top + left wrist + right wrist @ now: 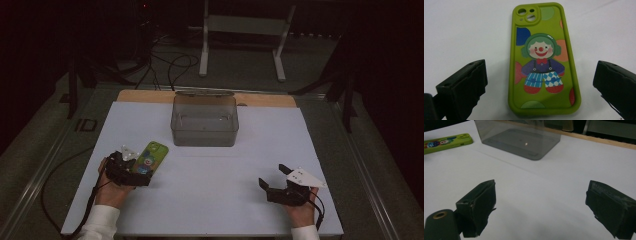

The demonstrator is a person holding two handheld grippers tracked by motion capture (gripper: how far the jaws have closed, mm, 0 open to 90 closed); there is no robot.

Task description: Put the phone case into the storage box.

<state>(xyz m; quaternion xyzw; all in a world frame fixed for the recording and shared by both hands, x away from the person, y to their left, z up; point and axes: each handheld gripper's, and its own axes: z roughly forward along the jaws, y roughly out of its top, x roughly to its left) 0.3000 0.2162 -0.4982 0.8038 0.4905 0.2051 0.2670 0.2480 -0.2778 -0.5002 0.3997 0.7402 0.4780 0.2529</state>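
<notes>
In the high view, the left hand-held gripper [141, 171] sits at the lower left of the frame, just at the near end of a green phone case [152, 156] that lies flat on the white sheet covering the bench [225, 200]. The case runs on a slant, up and to the right from the gripper.

In the left gripper view the case [544, 60] lies in the middle of the frame with its printed back facing up: a clown with green hair, a red nose, a purple top and blue checked trousers, with coloured dots around it. The camera cut-out is at the upper end of the frame. The two black jaws stand wide apart at the lower left and lower right, one on each side of the case's near end, and neither touches it.

The right hand-held gripper [272, 181] is at the lower right of the high view, well apart from the case. Its jaws are also spread wide and hold nothing; in the right gripper view they rise over bare white sheet.

A clear grey plastic box [204, 121] stands open-topped at the upper middle of the bench, beyond both grippers, apart from the case.
</notes>
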